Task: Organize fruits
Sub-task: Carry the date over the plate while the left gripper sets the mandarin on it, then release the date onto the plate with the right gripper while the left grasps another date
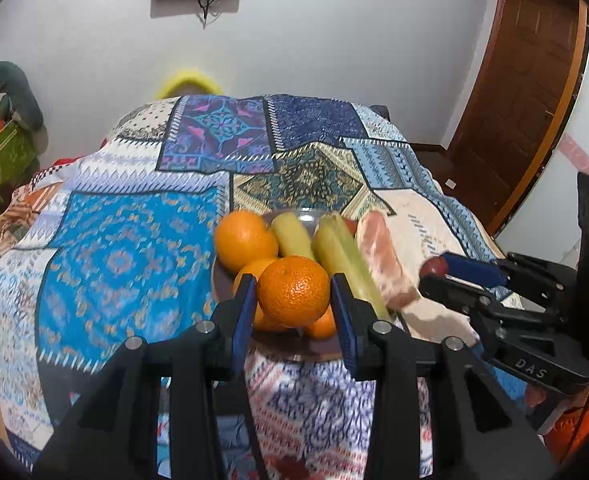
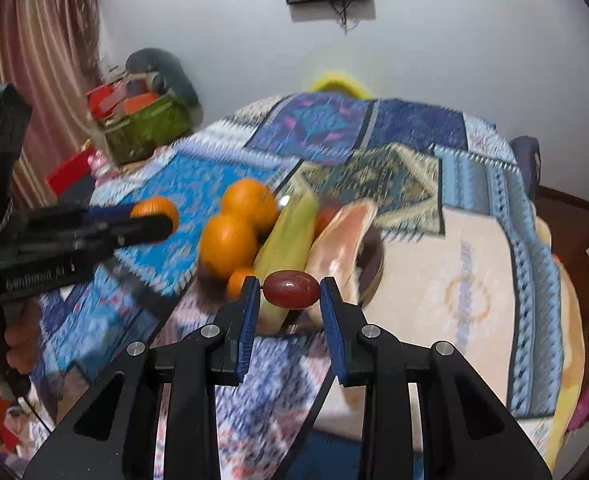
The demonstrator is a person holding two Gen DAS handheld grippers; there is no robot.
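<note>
On the patchwork-quilted bed point(image 1: 134, 216), a dark shallow bowl point(image 2: 374, 256) holds oranges, pale green bananas and a pink wrapped piece. Left gripper point(image 1: 293, 300) is clamped on a round dimpled orange point(image 1: 294, 290), lifted just above the pile. Right gripper point(image 2: 290, 296) pinches a small dark-red oval fruit point(image 2: 291, 289) endwise, beside the bowl, probably to sort each separately.

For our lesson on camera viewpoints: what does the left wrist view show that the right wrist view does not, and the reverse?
Only the left wrist view shows the brown wooden door. Only the right wrist view shows the striped pink curtain. Both show the left gripper shut on a round orange mandarin, the right gripper shut on a small oval red fruit, and the dark bowl holding fruit on the patchwork cloth.
</note>
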